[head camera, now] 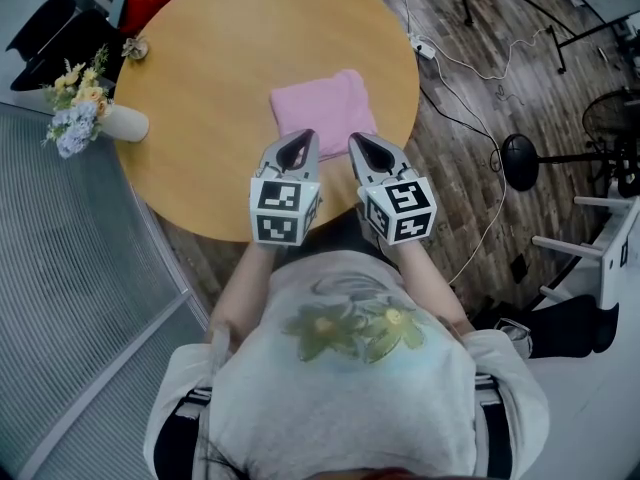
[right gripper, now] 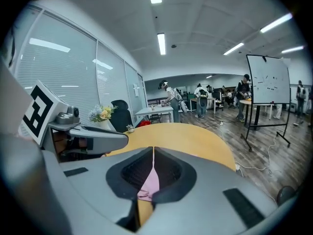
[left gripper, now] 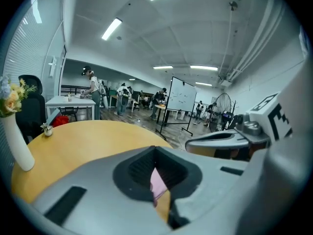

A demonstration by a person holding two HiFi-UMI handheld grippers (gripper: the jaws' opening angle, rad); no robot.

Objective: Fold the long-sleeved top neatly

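The pink top lay folded into a compact square near the bench's near edge. The left claw and right claw hovered closed and empty, so the folding looked finished.

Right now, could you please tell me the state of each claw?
Left claw: closed, holding nothing.
Right claw: closed, holding nothing.

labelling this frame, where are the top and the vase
top [head camera: 320, 108], head view, middle of the folded cloth
vase [head camera: 128, 123], head view, its white body
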